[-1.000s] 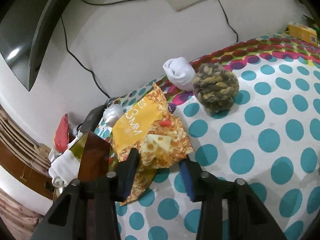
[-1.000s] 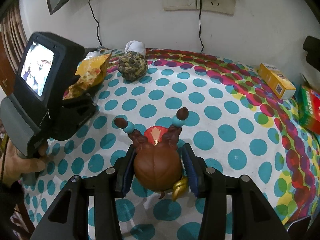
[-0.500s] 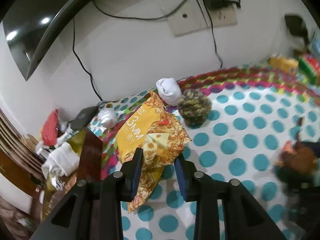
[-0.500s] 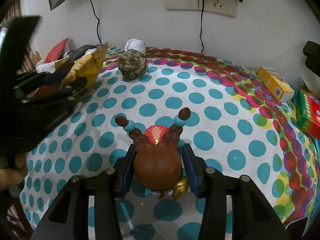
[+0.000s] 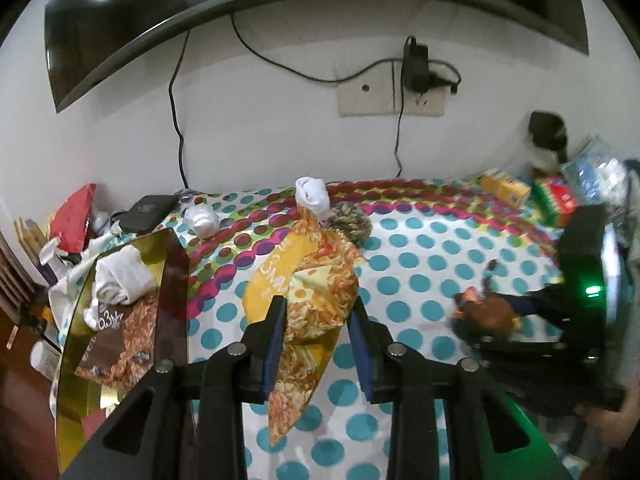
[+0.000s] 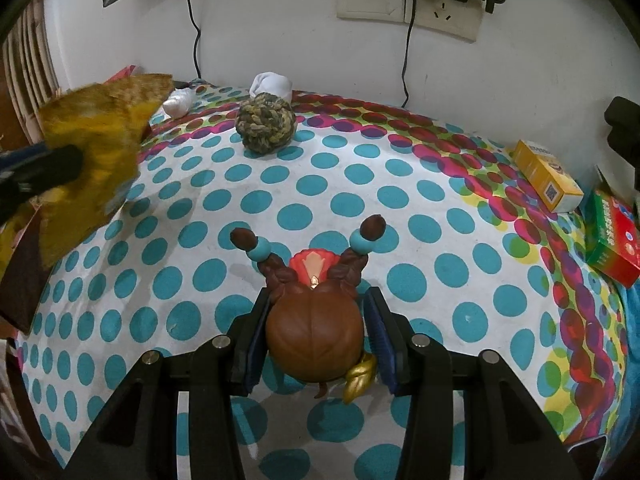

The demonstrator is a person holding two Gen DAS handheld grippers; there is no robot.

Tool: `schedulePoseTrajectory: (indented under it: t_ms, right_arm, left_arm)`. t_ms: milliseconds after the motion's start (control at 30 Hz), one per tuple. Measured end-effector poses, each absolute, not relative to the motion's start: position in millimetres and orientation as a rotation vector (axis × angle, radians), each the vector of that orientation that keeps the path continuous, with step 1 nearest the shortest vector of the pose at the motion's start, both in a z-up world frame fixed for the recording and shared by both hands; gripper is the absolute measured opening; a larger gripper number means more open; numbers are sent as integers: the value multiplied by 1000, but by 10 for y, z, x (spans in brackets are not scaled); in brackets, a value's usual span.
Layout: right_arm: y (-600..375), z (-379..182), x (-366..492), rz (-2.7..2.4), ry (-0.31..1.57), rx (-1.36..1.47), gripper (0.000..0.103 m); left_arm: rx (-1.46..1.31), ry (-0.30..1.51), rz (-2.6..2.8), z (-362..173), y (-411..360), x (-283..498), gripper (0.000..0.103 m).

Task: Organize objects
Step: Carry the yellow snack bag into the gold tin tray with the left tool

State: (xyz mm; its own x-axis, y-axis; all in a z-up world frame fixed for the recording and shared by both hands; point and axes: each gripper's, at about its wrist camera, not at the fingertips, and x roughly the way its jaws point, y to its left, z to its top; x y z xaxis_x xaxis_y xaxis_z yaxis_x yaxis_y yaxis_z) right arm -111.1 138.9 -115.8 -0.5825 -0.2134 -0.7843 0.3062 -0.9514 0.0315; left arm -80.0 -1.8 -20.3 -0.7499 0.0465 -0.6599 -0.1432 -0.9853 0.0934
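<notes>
The left gripper (image 5: 316,334) has its jaws closed in on a crumpled snack bag (image 5: 310,300), a yellow-orange foil pouch printed with noodle-like strands and a pale wedge shape. The bag hangs off the polka-dot tablecloth (image 5: 416,256), its long axis running near to far: one twisted end points toward the far wall, the other droops down between and below the fingers. The yellow panel carries upside-down print that looks like "0.3MM"; I cannot read the smaller line under it. From the right wrist view the same bag (image 6: 92,152) shows blurred at the far left, above the cloth.

The right gripper (image 6: 316,340) has its jaws narrowed around a brown figurine (image 6: 314,338), the left pad against its round, glossy head; whether the right pad touches I cannot tell. The figure has a centre seam, two braids tipped with teal beads and dark knobs, a red collar and a gold curl underneath. It lies near the middle of the cloth (image 6: 440,200), braids pointing away toward the far wall.

At the near left stands a gold-edged dark box (image 5: 120,320) holding a rolled white sock (image 5: 124,276) and a packet marked "0.3M". Far back sit a braided rope ball (image 6: 266,122), another white sock (image 6: 272,84), and at the right a yellow carton (image 6: 546,176) and a red-and-green box (image 6: 614,236), their print too small to read.
</notes>
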Motion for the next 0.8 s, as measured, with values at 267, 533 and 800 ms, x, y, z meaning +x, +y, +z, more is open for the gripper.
schedulePoseTrajectory:
  t_ms: [267,533,800]
  right_arm:
    - [1392,-1156,-1112,-2559,164,1247,43]
    - [1377,-1150,-1110,-2560,173,1248,43]
    - [1371,-1151,-1110,-2561,175,1249,44]
  left_arm:
    - [-1082,83,2782,35,-149,-564,28]
    - [-1094,71,2782,174,-234,-488,15]
    - [-1114,-11,2759,236,-344,-482,14]
